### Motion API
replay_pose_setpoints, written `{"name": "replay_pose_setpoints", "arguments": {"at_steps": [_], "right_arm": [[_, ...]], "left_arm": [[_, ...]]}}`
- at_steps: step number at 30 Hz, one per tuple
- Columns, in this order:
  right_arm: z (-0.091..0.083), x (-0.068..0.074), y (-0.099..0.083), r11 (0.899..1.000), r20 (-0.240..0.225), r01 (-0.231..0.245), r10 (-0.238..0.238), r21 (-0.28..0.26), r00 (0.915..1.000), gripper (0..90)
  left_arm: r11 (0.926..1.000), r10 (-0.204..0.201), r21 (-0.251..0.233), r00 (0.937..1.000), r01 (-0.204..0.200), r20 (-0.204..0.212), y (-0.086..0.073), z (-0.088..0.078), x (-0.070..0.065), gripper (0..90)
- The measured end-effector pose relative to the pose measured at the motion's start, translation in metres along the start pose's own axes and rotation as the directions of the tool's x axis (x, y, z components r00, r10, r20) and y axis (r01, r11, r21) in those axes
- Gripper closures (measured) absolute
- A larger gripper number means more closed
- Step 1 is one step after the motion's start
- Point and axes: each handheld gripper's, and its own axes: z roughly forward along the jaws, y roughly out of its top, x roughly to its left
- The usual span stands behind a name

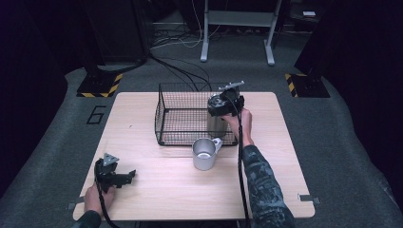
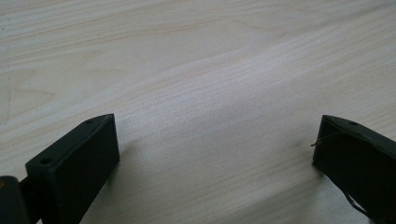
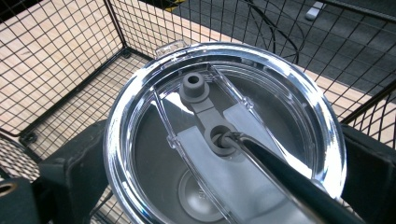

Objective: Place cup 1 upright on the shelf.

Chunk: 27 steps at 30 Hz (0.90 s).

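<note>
The table (image 1: 157, 190) is brightly lit from above while the room around sinks into darkness. Glare streaks the clear lid (image 3: 224, 135). The jaws cast soft shadows; the high view is slightly soft.

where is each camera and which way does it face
High view: fixed above the person's side, looking forward and down on the table; both forearms, left gripper and right gripper show.
Left gripper view: rides the left gripper, facing bare tabletop; its two jaws stand wide apart.
Right gripper view: rides the right gripper, looking down on the tumbler; its jaws flank it.
Shared: high and right gripper views both show the basket and tumbler.
</note>
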Motion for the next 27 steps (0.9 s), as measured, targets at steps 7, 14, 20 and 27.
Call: {"name": "replay_pose_setpoints", "arguments": {"at_steps": [7,14,20,27], "right_arm": [[-0.004,0.002,0.004,0.998,-0.005,0.017,-0.017,0.061,0.9998,0.0],[-0.02,0.0,0.01,0.999,0.018,0.04,-0.04,-0.01,0.999,0.0],[-0.036,0.009,0.016,0.996,0.05,0.092,-0.09,-0.023,0.9946,0.0],[-0.055,0.012,0.016,0.995,0.026,0.092,-0.09,-0.048,0.9956,0.0]], "left_arm": [[1.0,0.004,0.006,1.0,-0.004,0.002,0.0,0.0,0.0,0.1],[0.9999,0.016,-0.002,0.9999,-0.016,0.002,0.0,0.0,0.0,0.1],[0.9999,0.006,-0.01,1.0,-0.006,0.0,0.0,0.001,-0.001,0.1],[0.9999,0.006,-0.011,1.0,-0.006,0.0,0.0,0.001,-0.001,0.1]]}}
